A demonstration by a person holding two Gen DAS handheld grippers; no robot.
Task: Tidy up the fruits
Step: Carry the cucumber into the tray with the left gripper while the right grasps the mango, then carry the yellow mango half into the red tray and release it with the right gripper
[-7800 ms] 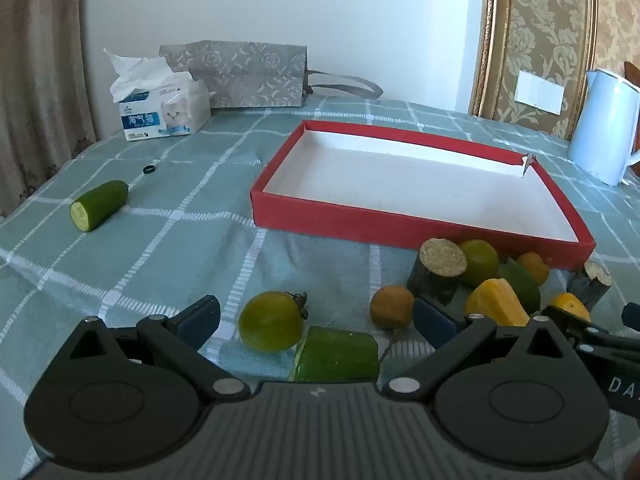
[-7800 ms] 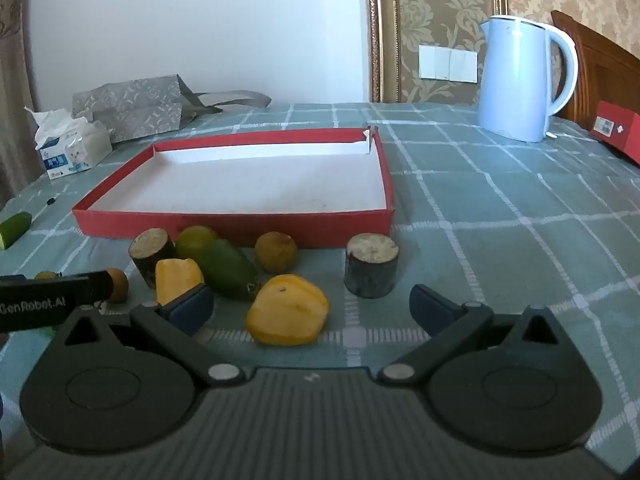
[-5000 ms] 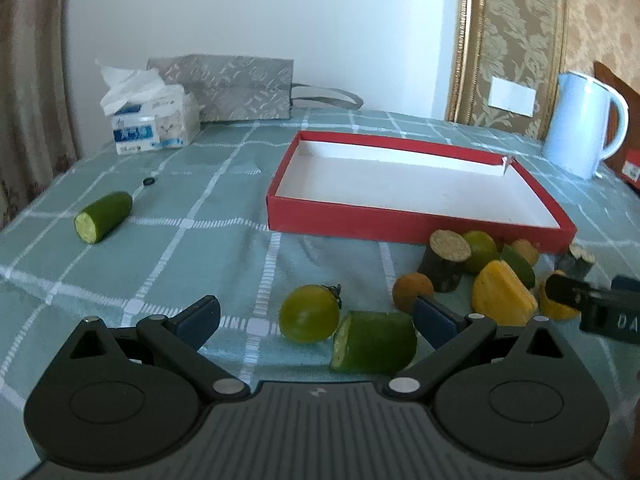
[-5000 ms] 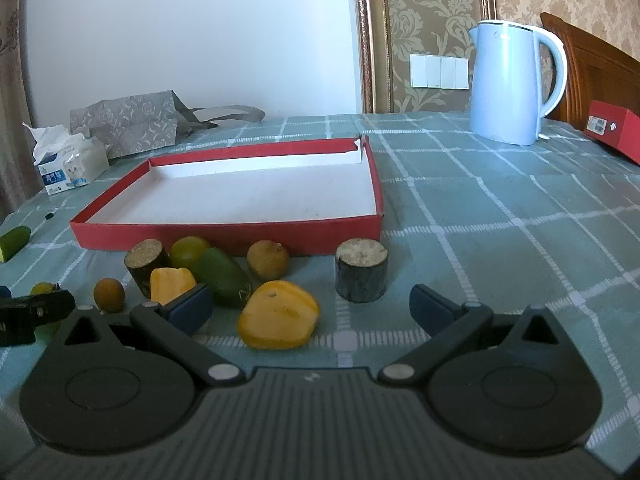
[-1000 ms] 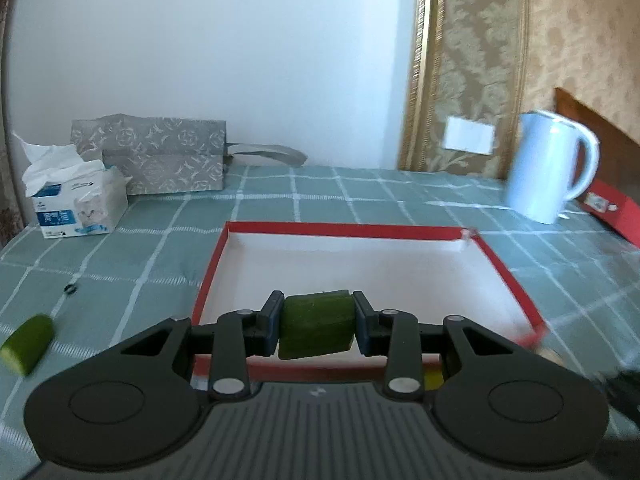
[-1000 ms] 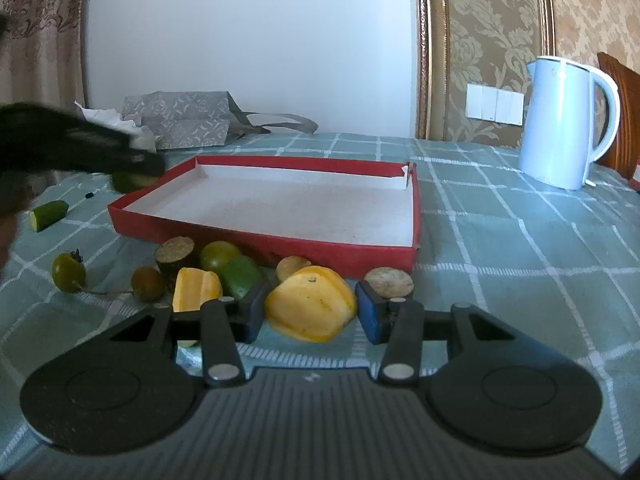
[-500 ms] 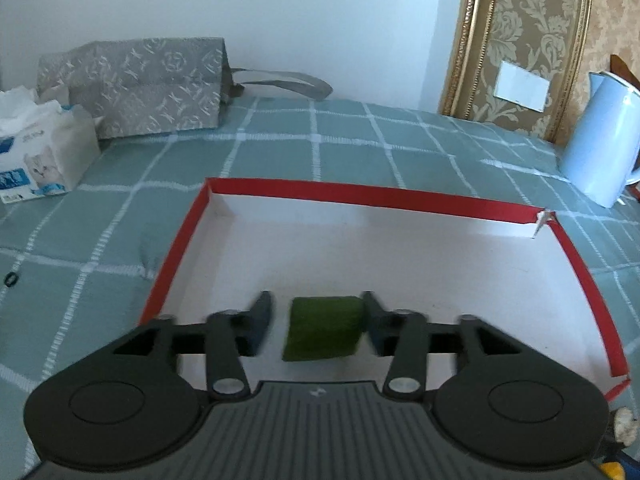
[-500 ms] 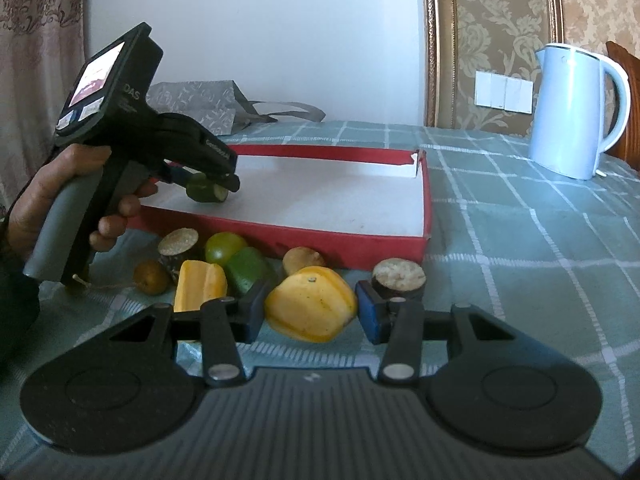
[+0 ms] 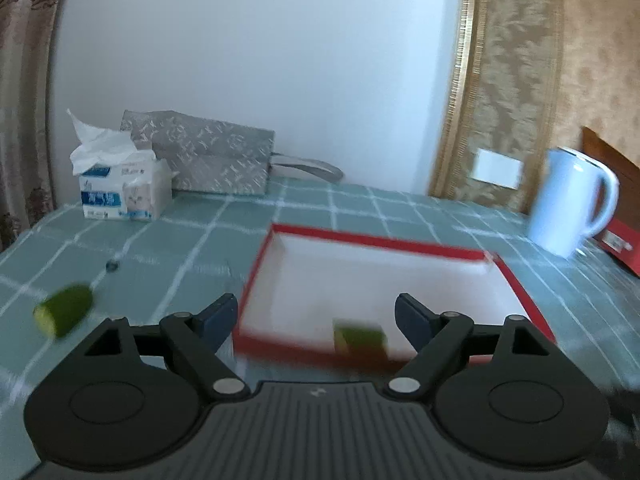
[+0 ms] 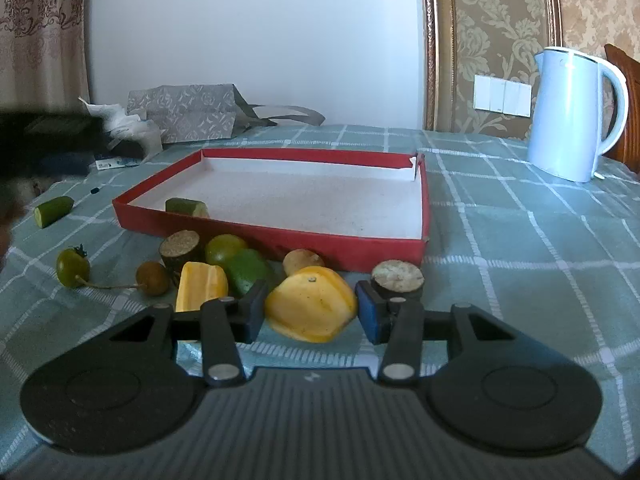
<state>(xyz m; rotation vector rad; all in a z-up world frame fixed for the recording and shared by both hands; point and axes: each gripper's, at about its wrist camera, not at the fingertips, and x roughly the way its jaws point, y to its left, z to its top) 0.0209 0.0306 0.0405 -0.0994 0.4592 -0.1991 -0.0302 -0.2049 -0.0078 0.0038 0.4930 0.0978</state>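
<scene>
My left gripper (image 9: 316, 312) hangs before the red tray (image 9: 380, 242), its jaws opening wide with nothing between them. A cut cucumber piece (image 9: 360, 338) lies loose inside the tray's near left corner, also seen in the right wrist view as the cucumber piece (image 10: 187, 207) behind the tray's front wall (image 10: 280, 236). My right gripper (image 10: 311, 314) is shut on a yellow fruit (image 10: 308, 298) that rests on the cloth in front of the tray. The left gripper's body (image 10: 52, 136) is a dark blur at the left edge of that view.
Around the held fruit lie a yellow wedge (image 10: 202, 286), green fruits (image 10: 248, 270), two log-like stubs (image 10: 397, 278), a brown fruit (image 10: 152, 278) and a green tomato (image 10: 72, 267). A second cucumber piece (image 10: 54, 210) lies far left. Kettle (image 10: 572, 116), tissue box (image 9: 120, 192) and grey bag (image 9: 212, 160) stand behind.
The left gripper opened, let the cucumber piece go in the tray and pulled back from it. The right gripper kept still on the yellow fruit.
</scene>
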